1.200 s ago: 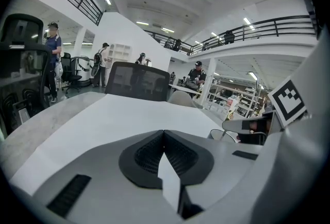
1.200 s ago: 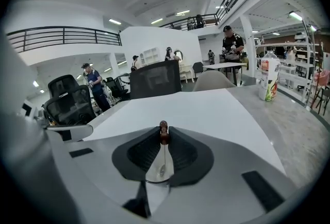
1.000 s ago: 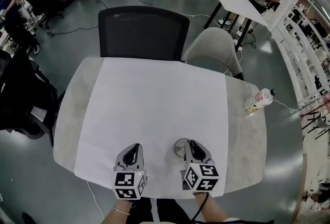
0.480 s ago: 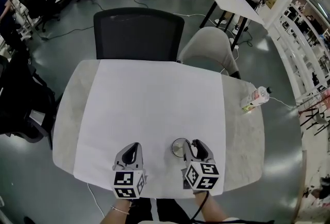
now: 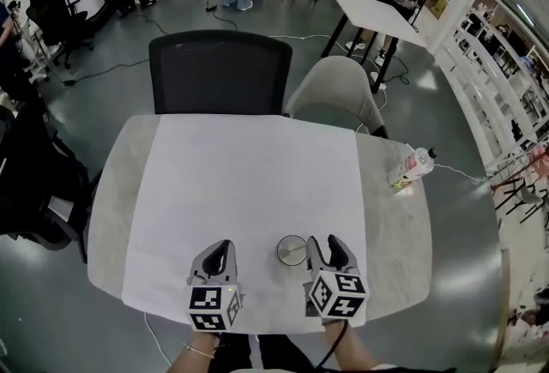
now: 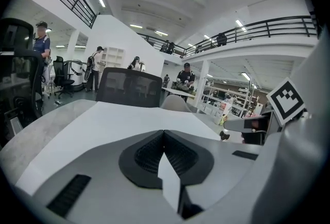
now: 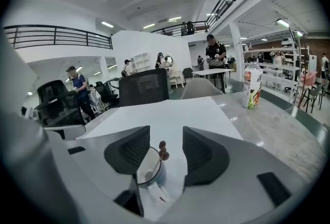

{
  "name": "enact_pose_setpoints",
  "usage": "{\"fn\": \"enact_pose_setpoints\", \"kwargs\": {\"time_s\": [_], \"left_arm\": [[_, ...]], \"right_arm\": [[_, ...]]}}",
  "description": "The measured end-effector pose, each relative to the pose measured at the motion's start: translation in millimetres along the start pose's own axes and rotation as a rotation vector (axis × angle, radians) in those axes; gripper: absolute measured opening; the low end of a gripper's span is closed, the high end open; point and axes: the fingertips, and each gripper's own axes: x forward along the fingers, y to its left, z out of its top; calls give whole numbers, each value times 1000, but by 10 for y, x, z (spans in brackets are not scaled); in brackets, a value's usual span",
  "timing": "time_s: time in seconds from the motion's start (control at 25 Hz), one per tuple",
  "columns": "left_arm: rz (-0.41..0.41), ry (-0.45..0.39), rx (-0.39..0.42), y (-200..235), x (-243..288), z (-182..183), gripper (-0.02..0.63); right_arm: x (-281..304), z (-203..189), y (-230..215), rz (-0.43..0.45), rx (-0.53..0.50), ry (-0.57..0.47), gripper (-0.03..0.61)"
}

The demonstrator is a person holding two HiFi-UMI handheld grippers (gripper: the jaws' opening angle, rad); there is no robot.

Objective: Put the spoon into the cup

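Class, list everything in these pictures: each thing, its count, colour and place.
Table: one, grey marble, centre.
Sheet: one, white, over the table's middle.
Cup: one, white, near edge, beside the right gripper.
Spoon: one, pale with brown knob, standing in the cup.
Bottle: one, white, table's right edge.
Office chair: one, black, behind table.
Shell chair: one, beige, beside it.
Left gripper: grey, jaws together, empty.
Right gripper: grey, jaws just opened, gripping nothing.

White, dark-rimmed cup (image 7: 149, 167); spoon (image 7: 163, 154) tip seemingly brown.
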Motion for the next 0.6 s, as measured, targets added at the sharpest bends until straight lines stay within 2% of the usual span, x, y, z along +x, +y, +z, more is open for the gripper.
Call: {"fn": "enact_pose_setpoints", "kwargs": {"time_s": [0.32,0.6], "left_arm": [[-30,-54,32,-137,21,318,18],[-74,-99,43,-319,3,559,18]], "right_arm": [[-213,273,-156,-54,5,-60,190],[-469,574,-285,-102,21,-162,106]]}}
